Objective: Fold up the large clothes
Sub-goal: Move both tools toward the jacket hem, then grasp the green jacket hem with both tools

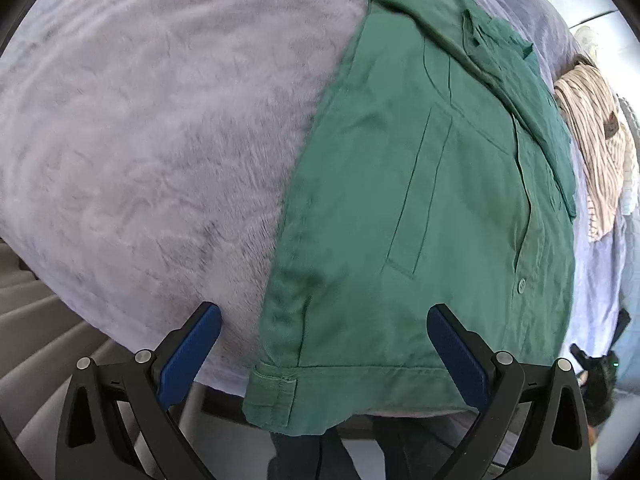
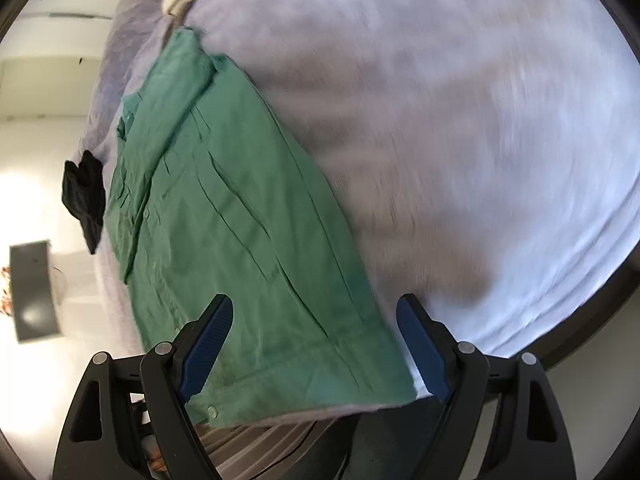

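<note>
A green button-up shirt (image 1: 420,208) lies folded lengthwise into a long strip on a pale lilac fleece blanket (image 1: 160,140). Its hem hangs slightly over the near edge of the bed. My left gripper (image 1: 324,320) hovers open above the hem's left corner, blue pads spread wide, nothing between them. In the right wrist view the same shirt (image 2: 240,240) runs away from me, button placket at its left side. My right gripper (image 2: 316,312) is open over the hem's right corner, with cloth below its pads and no grip on it.
A beige striped garment (image 1: 592,152) lies heaped at the far right of the bed. A black cloth (image 2: 84,196) sits at the blanket's (image 2: 480,140) left edge. A dark table (image 2: 34,288) stands on the floor left of the bed. Dark trouser legs (image 1: 304,456) show below the bed edge.
</note>
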`<state>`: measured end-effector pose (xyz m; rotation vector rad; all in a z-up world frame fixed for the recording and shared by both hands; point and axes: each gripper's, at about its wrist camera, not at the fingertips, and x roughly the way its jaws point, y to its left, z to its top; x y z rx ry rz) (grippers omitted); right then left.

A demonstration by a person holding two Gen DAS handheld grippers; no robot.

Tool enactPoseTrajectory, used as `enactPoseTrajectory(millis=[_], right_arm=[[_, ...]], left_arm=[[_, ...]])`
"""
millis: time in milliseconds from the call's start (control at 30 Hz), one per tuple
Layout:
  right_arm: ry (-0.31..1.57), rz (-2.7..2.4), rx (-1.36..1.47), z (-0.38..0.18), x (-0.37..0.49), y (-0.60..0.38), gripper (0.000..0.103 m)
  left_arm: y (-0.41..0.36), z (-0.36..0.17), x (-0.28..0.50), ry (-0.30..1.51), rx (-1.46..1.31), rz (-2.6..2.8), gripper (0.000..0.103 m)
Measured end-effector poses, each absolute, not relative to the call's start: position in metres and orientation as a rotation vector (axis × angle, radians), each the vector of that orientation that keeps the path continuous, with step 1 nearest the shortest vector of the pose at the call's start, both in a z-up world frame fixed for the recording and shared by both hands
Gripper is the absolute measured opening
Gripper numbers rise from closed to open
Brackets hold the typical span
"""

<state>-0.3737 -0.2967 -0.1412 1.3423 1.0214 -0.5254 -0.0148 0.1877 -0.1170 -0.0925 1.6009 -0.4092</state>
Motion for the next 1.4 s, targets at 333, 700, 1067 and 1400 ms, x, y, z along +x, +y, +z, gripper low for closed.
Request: enactPoseTrajectory(millis=[333, 700, 1067, 1400], right_arm=[[0.917, -0.337, 1.508, -0.146, -0.368, -0.277, 0.087], [0.931, -0.311, 1.569, -0.157, -0.350, -0.255, 0.087], [0.959, -0.333, 1.558, -0.154, -0.336, -0.251, 0.087], [0.997, -0.413, 1.535, -0.152, -0.340, -0.251, 0.008]], left_arm=[[0.178, -0.130, -0.036, 1.672, -0.097, -0.532, 0.103], [0.167, -0.125, -0.044, 1.670, -0.116, -0.582, 0.102], [0.181, -0.118, -0.044, 1.655, -0.098, -0.573, 0.079], [0.169, -0.109, -0.052, 1.633, -0.095, -0.660, 0.015]])
